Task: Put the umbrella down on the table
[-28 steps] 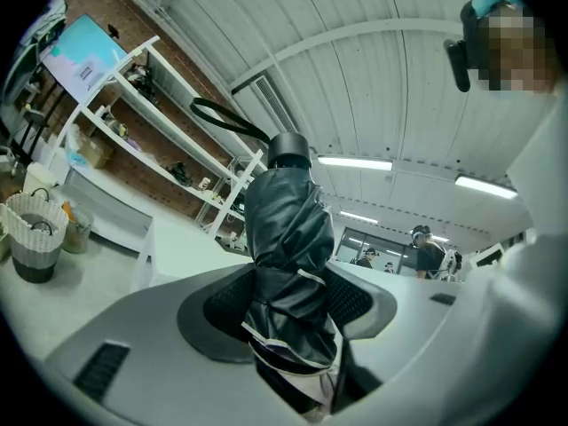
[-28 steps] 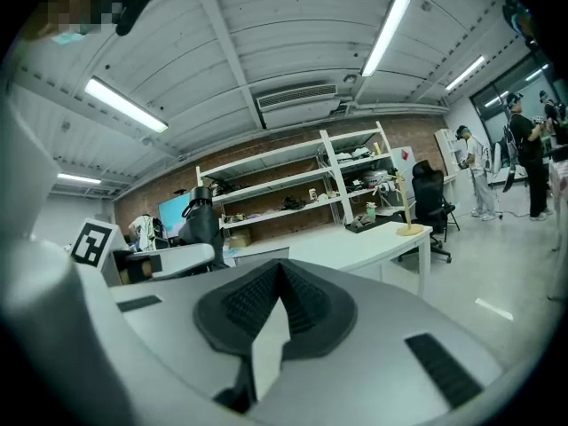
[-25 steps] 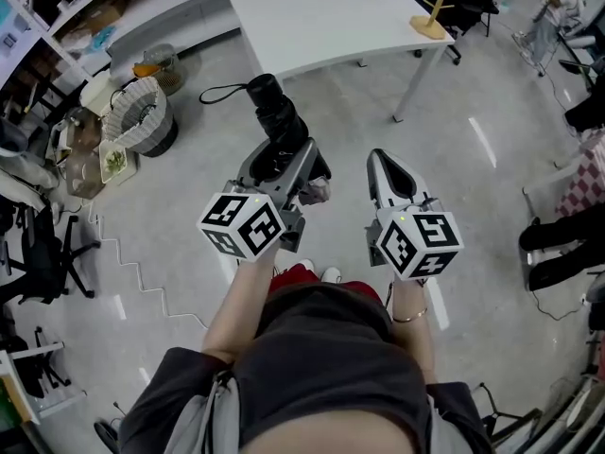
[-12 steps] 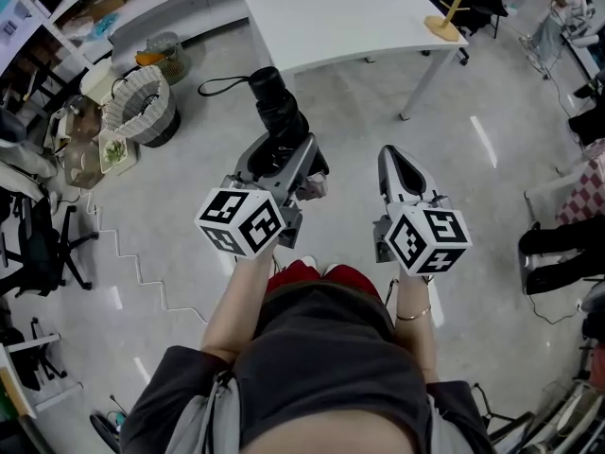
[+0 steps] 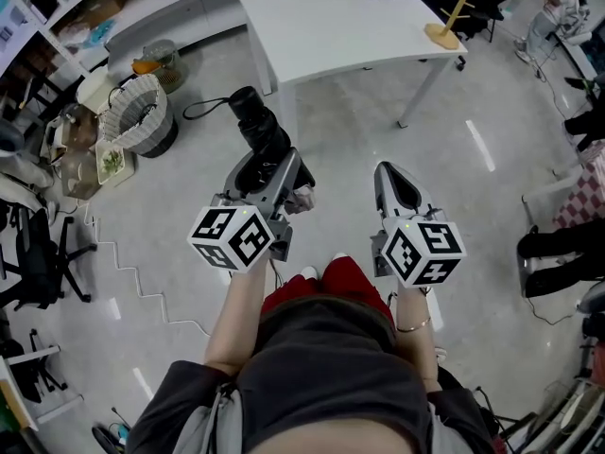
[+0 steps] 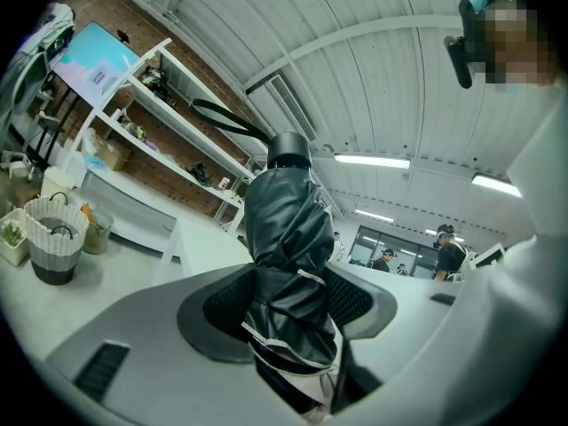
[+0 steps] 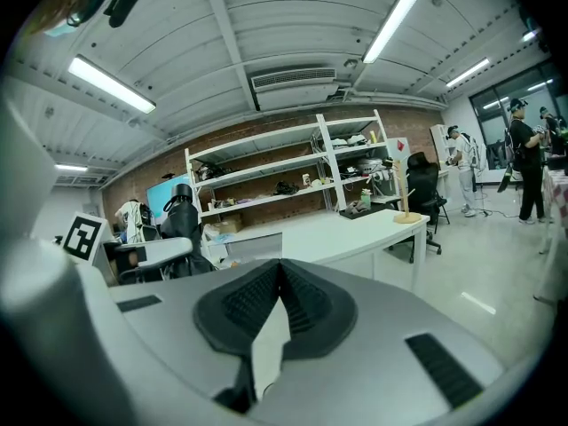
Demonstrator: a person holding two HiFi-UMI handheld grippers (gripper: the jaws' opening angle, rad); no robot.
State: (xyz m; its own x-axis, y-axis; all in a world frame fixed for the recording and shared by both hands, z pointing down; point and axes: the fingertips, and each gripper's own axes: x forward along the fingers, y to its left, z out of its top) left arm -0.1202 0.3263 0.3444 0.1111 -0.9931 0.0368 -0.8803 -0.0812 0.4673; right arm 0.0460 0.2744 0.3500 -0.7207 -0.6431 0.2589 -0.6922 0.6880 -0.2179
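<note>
1 folded black umbrella [image 5: 257, 129], pinched at its canopy by the left gripper [image 5: 272, 173], handle forward, over the floor short of the white table [image 5: 350, 26], apparently ready for laying down. 1 right gripper [image 5: 393, 180]: jaws pressed together, empty.

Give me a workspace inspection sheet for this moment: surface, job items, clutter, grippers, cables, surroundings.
Surface: white table, mostly bare, wooden stand near its right corner.
Job's things: folded black umbrella, held above the floor, not on the table.
Clutter: woven basket and tray of greens on the floor.
Grippers: left gripper shut on the umbrella; right gripper shut, empty.
Cables: white zigzag cable on the floor.
Surroundings: shelves, black office chair.
</note>
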